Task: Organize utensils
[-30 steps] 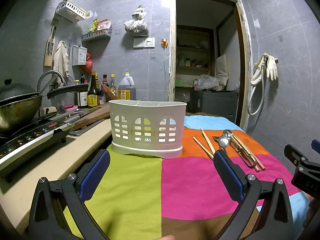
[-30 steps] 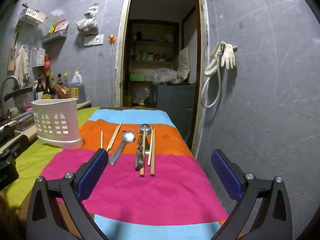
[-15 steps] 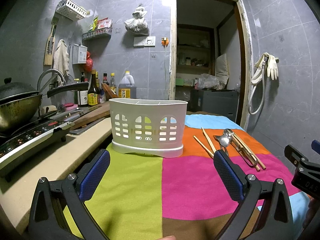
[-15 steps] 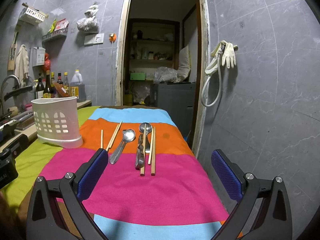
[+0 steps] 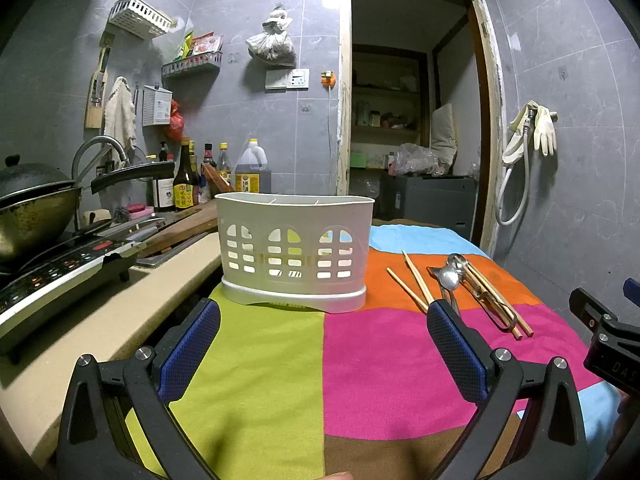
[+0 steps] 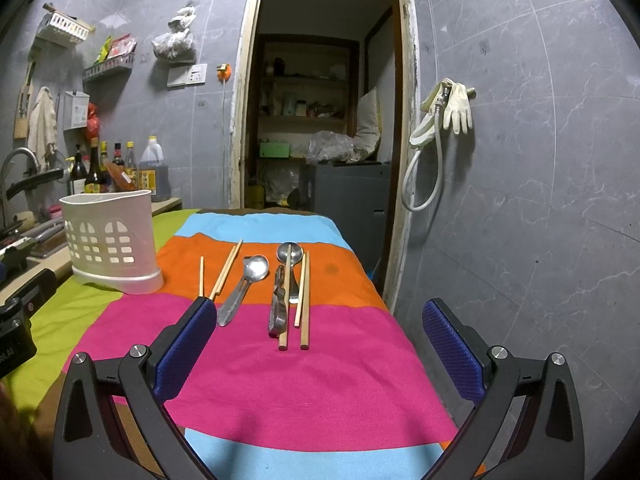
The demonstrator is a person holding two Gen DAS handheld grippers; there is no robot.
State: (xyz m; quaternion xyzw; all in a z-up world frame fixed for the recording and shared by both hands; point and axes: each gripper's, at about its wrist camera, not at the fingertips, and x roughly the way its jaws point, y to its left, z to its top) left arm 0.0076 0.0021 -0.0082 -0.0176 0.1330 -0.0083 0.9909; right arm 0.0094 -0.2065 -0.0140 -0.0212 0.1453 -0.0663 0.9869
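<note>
Here your left claw point(image 5: 323, 328) and right claw point(image 6: 320, 330) both gape wide, grasping nothing, above the striped cloth point(image 6: 320, 380). Ahead of the right one lie spoons point(image 6: 256, 270) and chopsticks point(image 6: 305, 300); the white caddy point(image 5: 294, 246) stands upright beyond the left.

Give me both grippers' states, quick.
Left gripper: open, holding nothing.
Right gripper: open, holding nothing.

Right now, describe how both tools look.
Left tool and right tool match: black plastic arms with silver screw heads and triangular cutouts, ending in blue textured pads. The right one's black body bears white lettering, partly legible. No cables or sleeves visible.
</note>
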